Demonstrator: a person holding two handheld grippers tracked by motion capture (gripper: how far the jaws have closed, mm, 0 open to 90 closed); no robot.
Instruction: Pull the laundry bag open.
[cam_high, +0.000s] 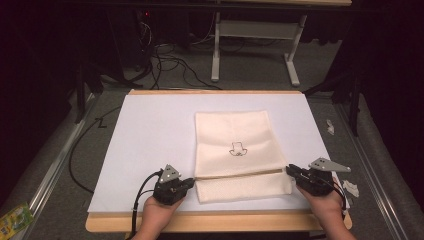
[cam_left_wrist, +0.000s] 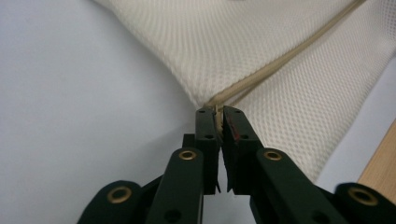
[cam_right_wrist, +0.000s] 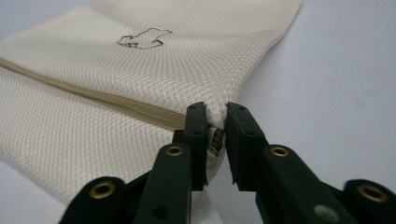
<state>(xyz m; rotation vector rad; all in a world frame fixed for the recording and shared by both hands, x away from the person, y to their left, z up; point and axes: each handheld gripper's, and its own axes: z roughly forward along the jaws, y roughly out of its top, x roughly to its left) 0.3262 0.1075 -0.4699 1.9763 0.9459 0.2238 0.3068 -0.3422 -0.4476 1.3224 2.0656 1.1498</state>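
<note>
Both grippers (cam_high: 192, 183) (cam_high: 290, 171) clamped on cloth (cam_high: 235, 145)

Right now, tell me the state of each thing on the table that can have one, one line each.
Cream mesh cloth: lying flat on the white table cover, folded, its edge pinched at both sides.
Left gripper: shut on the cloth's folded edge.
Right gripper: shut on the cloth's opposite edge.

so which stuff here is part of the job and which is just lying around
In the job:
- cream cloth, folded on the white sheet
- left tool, shut on the cloth's left corner
- right tool, shut on its right corner

Lying about:
- white scraps by the table's right edge
- green packet on the floor
- cables behind the table
</note>
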